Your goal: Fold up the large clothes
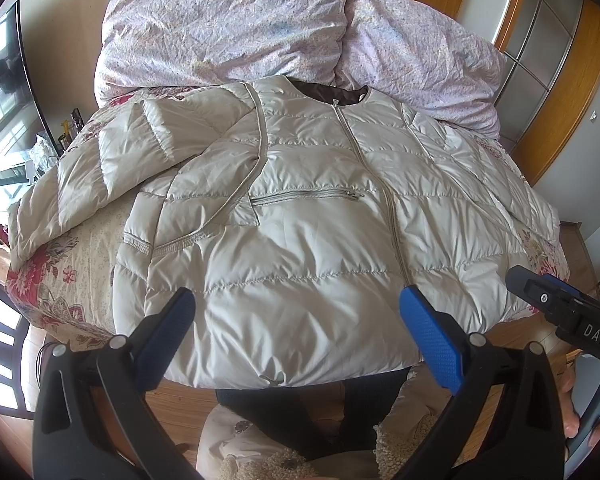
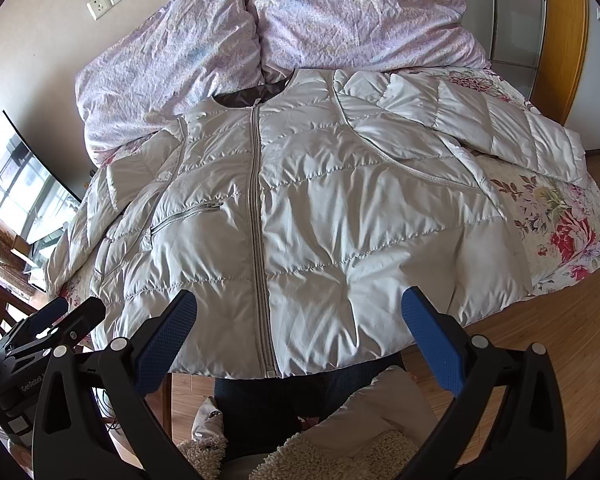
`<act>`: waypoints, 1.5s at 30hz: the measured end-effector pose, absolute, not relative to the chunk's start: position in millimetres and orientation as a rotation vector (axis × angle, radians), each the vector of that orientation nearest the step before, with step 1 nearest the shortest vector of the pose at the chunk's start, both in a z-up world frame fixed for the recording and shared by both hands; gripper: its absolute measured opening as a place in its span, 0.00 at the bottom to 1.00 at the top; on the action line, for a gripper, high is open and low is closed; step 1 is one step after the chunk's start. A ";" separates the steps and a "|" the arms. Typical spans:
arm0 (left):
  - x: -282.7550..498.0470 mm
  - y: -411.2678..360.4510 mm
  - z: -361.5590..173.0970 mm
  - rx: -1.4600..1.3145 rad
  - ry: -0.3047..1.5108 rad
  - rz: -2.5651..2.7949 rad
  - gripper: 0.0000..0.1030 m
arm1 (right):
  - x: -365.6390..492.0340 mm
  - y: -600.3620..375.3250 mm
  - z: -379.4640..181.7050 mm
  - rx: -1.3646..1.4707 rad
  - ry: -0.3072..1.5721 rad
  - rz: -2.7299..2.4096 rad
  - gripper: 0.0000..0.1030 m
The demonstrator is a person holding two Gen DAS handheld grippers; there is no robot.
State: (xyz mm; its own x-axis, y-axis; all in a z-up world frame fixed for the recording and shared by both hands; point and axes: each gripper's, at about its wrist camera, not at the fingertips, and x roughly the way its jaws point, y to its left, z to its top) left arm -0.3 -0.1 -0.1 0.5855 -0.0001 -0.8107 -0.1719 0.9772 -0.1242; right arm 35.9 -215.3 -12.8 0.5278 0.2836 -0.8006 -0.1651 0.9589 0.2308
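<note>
The left gripper [image 1: 298, 320] hangs above the near hem of the jacket [image 1: 300, 220] with its 2 blue-padded fingers [image 1: 430, 340] spread wide, nothing between them and nothing touched. The right gripper [image 2: 300, 320] is held the same way: jaws wide apart, empty, poised over the hem close to the bottom of the zipper [image 2: 258, 216]. Each tool shows at the edge of the other's view, the right gripper [image 1: 556, 308] at the far right of the left wrist view and the left gripper [image 2: 52, 328] at the lower left of the right wrist view, so the 2 sit side by side along the near edge of the bed.

The jacket, a pale quilted puffer, lies front up and zipped closed on a floral bedspread [image 2: 560, 224], its collar toward the far end and its hem hanging slightly over the near edge. 1 sleeve [image 1: 112, 168] stretches out to the left across the bedspread; the other sleeve [image 2: 480, 124] stretches out to the right. A zipped chest pocket [image 1: 308, 196] sits left of the zipper [image 1: 380, 184]. Beyond the collar, 2 lilac-patterned pillows [image 1: 228, 28] rest against the wall. The wooden floor [image 2: 540, 340] shows below the bed.
</note>
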 end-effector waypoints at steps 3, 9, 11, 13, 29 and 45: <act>0.0 0.1 0.0 -0.196 0.942 0.099 0.98 | 36.0 -215.3 -13.1 0.133 0.981 0.270 0.99; -0.1 -0.3 0.2 -0.197 0.942 0.099 0.98 | 36.2 -215.3 -13.6 0.133 0.981 0.270 0.99; -0.3 -0.6 0.5 -0.197 0.942 0.099 0.98 | 36.3 -215.4 -13.6 0.132 0.981 0.269 0.99; -0.6 -0.8 0.8 -0.197 0.942 0.099 0.98 | 36.4 -215.4 -13.7 0.132 0.980 0.269 0.99; 0.0 0.1 0.0 -0.197 0.942 0.099 0.98 | 36.4 -215.4 -13.3 0.133 0.982 0.270 0.99; 0.0 0.1 -0.1 -0.198 0.943 0.098 0.98 | 37.8 -215.6 -16.2 0.134 0.984 0.269 0.99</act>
State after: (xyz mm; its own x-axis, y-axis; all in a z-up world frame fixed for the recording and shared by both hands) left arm 0.0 0.1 -0.1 0.5849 -0.0026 -0.8111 -0.1698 0.9774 -0.1256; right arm 37.8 -215.6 -16.2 0.5240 0.2844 -0.8028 -0.1636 0.9587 0.2328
